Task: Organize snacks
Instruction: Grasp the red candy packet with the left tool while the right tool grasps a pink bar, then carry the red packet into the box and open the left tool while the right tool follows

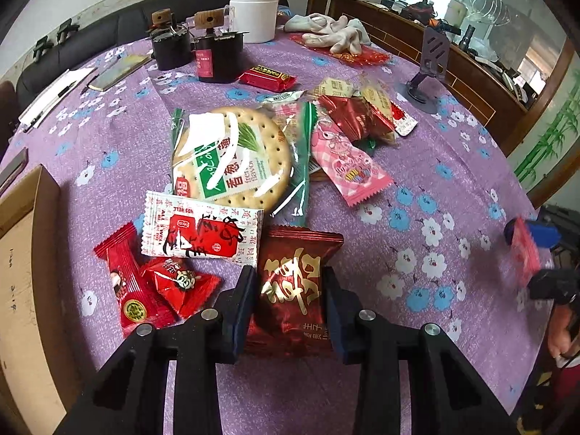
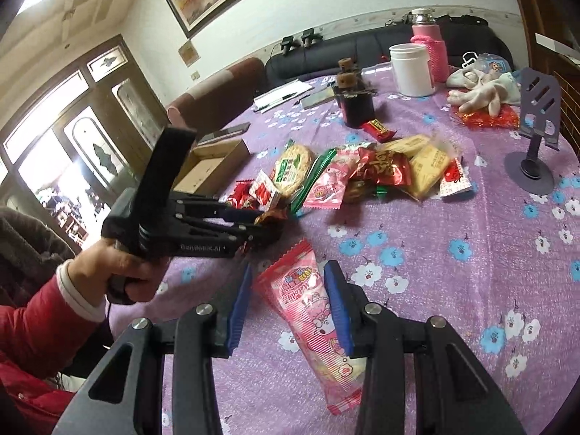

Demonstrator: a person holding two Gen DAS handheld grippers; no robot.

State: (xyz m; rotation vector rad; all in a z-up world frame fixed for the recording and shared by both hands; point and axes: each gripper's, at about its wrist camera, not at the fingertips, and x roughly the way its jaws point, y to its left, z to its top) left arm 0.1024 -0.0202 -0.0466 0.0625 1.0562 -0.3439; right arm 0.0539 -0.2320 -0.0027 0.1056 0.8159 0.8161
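A heap of wrapped snacks lies on the purple flowered tablecloth. My left gripper is shut on a dark red gold-lettered snack packet at the heap's near edge; it also shows in the right wrist view. My right gripper is shut on a long pink cartoon snack packet, held above the cloth, apart from the heap. In the left wrist view the right gripper is blurred at the far right.
An open cardboard box sits left of the heap, also in the right wrist view. Behind the heap stand two dark pots, a white jar, a pink flask, gloves and a phone stand.
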